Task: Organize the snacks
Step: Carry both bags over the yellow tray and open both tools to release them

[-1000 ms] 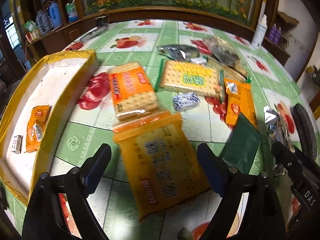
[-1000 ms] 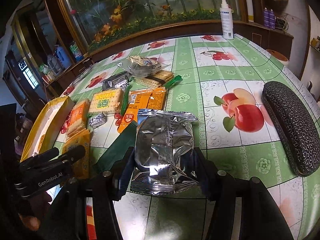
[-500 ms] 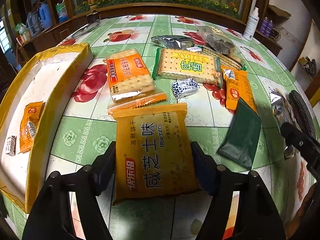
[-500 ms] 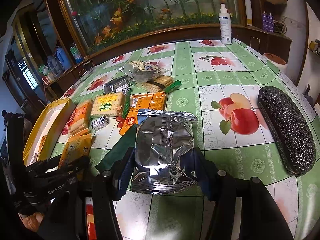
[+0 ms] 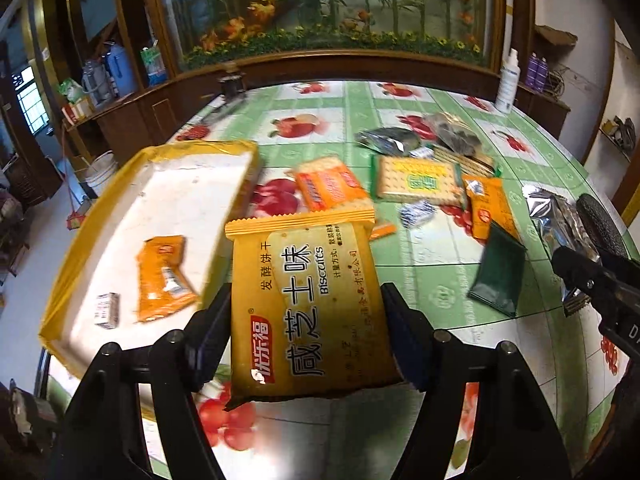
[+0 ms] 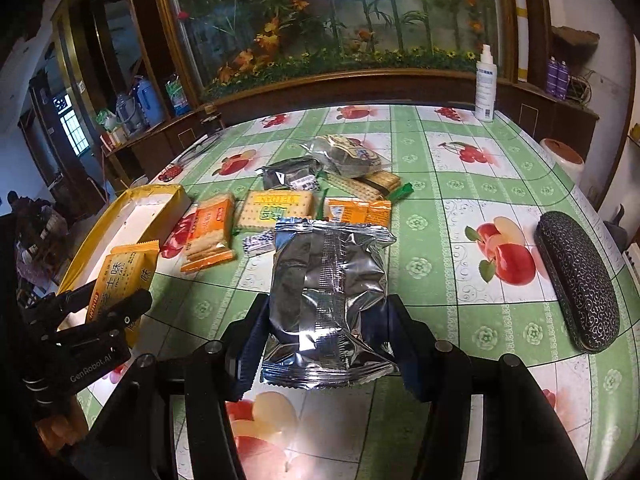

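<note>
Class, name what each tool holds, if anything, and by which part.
Left tool: yellow biscuit packet, by its long side edges. Right tool: silver foil packet, by its side edges.

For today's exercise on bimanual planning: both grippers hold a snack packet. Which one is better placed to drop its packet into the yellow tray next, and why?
Left. The left gripper holds the yellow biscuit packet right beside the yellow tray. The right gripper with its silver packet sits farther away, with the left gripper between it and the tray.

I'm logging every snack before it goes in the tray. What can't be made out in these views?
- Silver packet, right wrist view: only its blank foil side shows, no label.
- Small white packet in the tray, left wrist view: print too small.
- Dark green packet, left wrist view: blurred, no print legible.
</note>
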A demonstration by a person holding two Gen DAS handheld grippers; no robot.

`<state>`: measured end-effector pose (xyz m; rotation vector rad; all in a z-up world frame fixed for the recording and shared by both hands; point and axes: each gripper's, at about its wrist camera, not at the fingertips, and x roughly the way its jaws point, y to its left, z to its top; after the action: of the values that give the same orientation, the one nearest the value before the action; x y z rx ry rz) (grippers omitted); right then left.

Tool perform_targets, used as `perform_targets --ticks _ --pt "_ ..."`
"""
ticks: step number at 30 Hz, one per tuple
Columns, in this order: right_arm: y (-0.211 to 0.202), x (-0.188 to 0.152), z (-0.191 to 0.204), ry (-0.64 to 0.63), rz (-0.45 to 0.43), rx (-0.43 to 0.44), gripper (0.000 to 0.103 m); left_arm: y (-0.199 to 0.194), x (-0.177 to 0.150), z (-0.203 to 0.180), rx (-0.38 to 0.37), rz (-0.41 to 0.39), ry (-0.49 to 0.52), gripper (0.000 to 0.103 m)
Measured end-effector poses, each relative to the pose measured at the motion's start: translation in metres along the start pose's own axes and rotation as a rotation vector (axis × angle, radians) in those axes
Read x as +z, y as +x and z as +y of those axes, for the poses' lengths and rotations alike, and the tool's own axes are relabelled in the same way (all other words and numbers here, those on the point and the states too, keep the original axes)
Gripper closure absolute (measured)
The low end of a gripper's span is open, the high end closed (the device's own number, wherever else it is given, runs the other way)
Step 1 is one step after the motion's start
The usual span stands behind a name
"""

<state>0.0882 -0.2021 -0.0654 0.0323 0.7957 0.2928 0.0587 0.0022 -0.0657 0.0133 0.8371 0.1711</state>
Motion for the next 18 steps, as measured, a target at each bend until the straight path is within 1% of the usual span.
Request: perform_targets --ticks 6,9,18 --pt "-0.014 0.006 0.039 -0.074 -0.042 -0.007 0.045 -0.014 -0.001 0.034 0.042 -0.031 -0.034 0.032" --pt "-0.016 0.008 0.057 -0.106 -0.051 -0.011 0.045 -0.018 -0.003 0.047 0.06 -0.043 -0.047 0.032" --pt "-0.016 0.013 0.108 -0.192 -0.06 0.015 0.045 -0.024 -0.008 0.086 0.109 -0.059 -0.095 0.032"
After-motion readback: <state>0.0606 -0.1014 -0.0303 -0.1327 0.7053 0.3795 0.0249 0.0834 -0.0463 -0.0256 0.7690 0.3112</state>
